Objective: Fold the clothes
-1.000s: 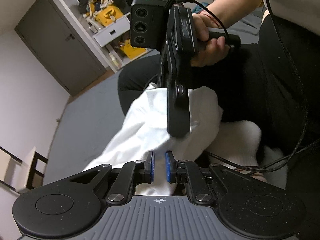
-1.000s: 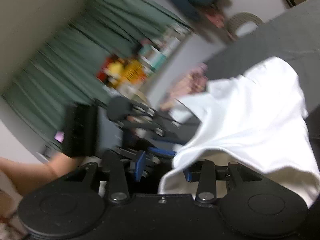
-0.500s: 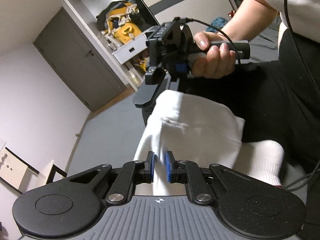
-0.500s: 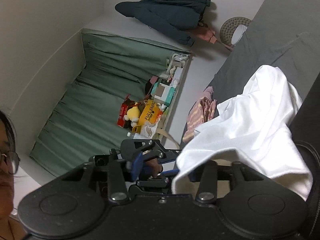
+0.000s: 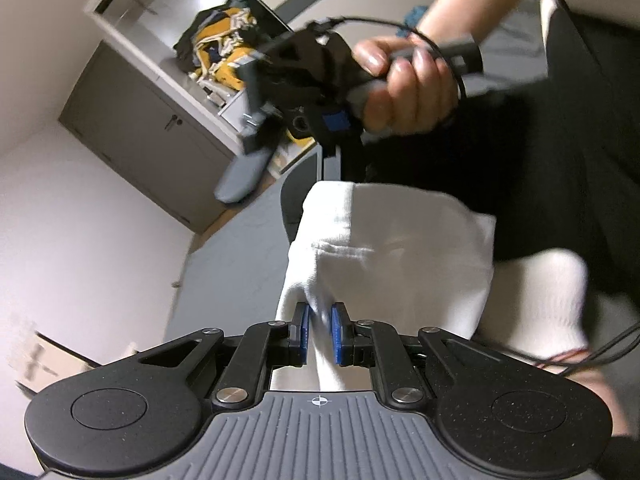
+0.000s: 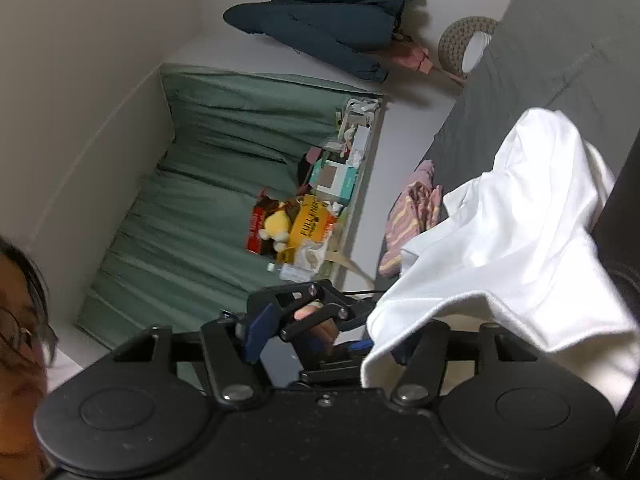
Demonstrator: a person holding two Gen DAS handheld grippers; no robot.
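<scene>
In the left wrist view the left gripper (image 5: 319,334) sits at 6 o'clock, its blue-padded fingers (image 5: 340,334) drawn in on a ridge of the white garment (image 5: 392,248), which runs between them and down under the body of the tool. A narrow gap shows between the pads, filled by the cloth, so the fingers are clenched on that fold. The garment spreads up toward 12 o'clock as a thick, doubled pile draped across the person's dark-clothed lap (image 5: 560,160). At 4 o'clock a white sock (image 5: 536,300) lies just beside the cloth.

At 12 to 1 o'clock the person's right hand (image 5: 408,84) grips the handle of the right gripper (image 5: 304,112), blurred, above the far end of the garment. A grey cabinet (image 5: 132,136) stands at 10 o'clock, with yellow and dark things heaped on a shelf (image 5: 220,52) at 11 o'clock.

In the right wrist view the right gripper's fingers (image 6: 260,328) are spread wide apart; the blue pad at 7 o'clock is bare, while the other finger at 5 o'clock is hidden under the garment's hem (image 6: 424,312). Released, with cloth lying over one side. The garment fills 3 to 5 o'clock, resting on the grey bed (image 6: 560,60). A striped pink cloth (image 6: 412,228) lies just beside it at 2 o'clock. Green curtains (image 6: 208,184) hang at 9 o'clock
</scene>
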